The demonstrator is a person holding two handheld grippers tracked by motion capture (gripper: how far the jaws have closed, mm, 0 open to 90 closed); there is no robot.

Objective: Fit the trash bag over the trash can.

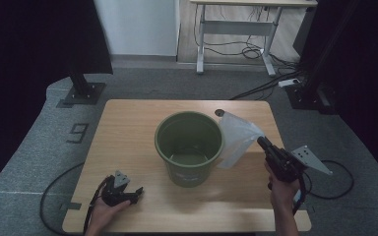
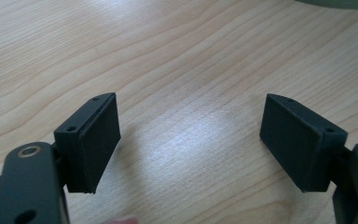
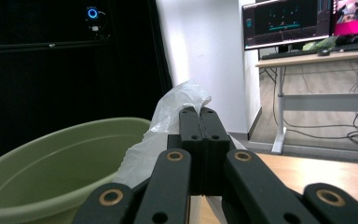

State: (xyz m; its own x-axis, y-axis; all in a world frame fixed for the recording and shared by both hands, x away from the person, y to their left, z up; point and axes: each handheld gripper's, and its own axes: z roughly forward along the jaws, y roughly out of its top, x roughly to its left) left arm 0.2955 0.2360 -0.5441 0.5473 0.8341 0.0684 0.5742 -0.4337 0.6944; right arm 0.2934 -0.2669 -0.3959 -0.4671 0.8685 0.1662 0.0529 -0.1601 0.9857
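Note:
A green plastic bucket [image 1: 189,146] stands upright and empty in the middle of the wooden table [image 1: 128,123]. Just right of the bucket's rim hangs a clear plastic bag [image 1: 236,137], lifted off the table, with my right gripper [image 1: 262,141] shut on its edge. In the right gripper view the closed jaws pinch the crumpled bag [image 3: 177,105] beside the bucket's rim [image 3: 65,154]. My left gripper [image 1: 137,191] rests low near the table's front left, held by a hand. Its jaws [image 2: 191,140] stand wide open over bare wood with nothing between them.
Beyond the table lies grey carpet with cables [image 1: 275,83] and a desk frame [image 1: 236,29] at the back. Black stands [image 1: 81,88] flank the table on both sides. A small dark hole [image 1: 219,113] marks the table's far edge.

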